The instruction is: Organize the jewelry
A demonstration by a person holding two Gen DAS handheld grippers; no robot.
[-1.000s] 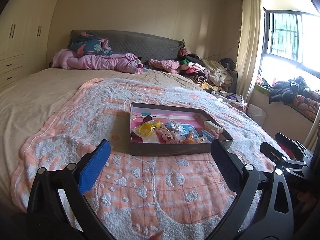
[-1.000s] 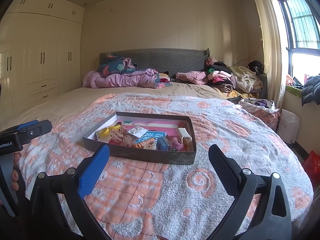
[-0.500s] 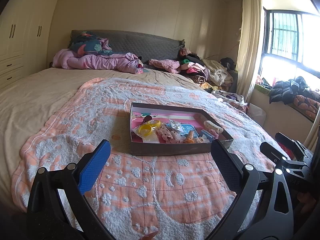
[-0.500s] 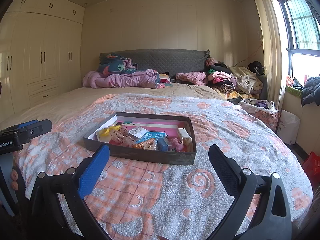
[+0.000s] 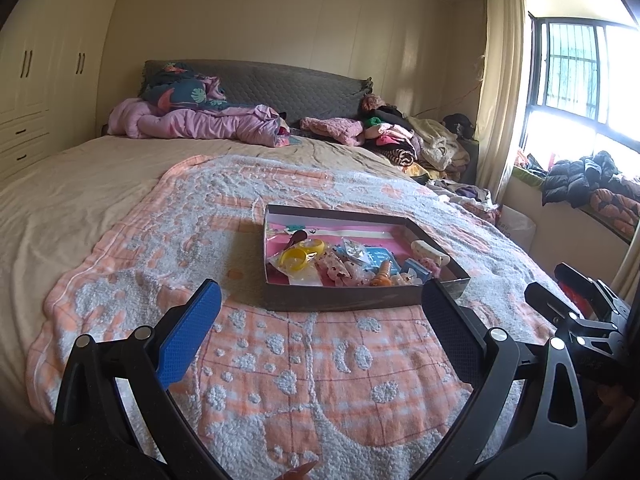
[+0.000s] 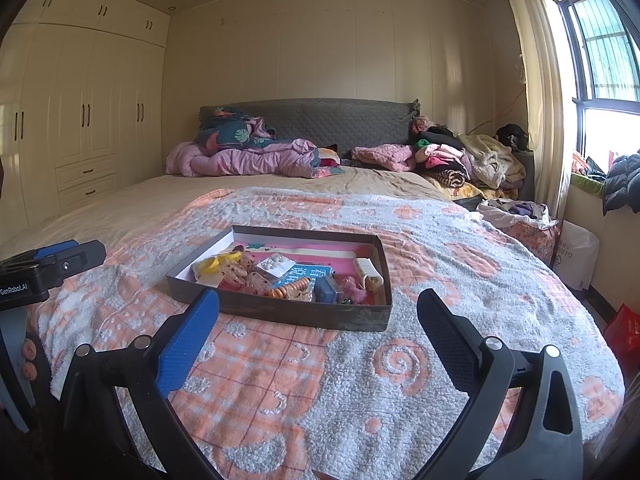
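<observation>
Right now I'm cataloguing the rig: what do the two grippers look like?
Both match: the left gripper and right gripper have black plastic frames with silver rivets, one finger padded in textured blue, the other in textured black. The left one's body bears white "GenRobot.AI" lettering. No cables or sleeves show.

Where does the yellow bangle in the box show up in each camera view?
Left wrist view: the yellow bangle lies at the left end of the box, just left of picture centre.
Right wrist view: the yellow bangle lies in the box's near-left corner, left of centre.
Shared landmark: the grey headboard behind the box.
</observation>
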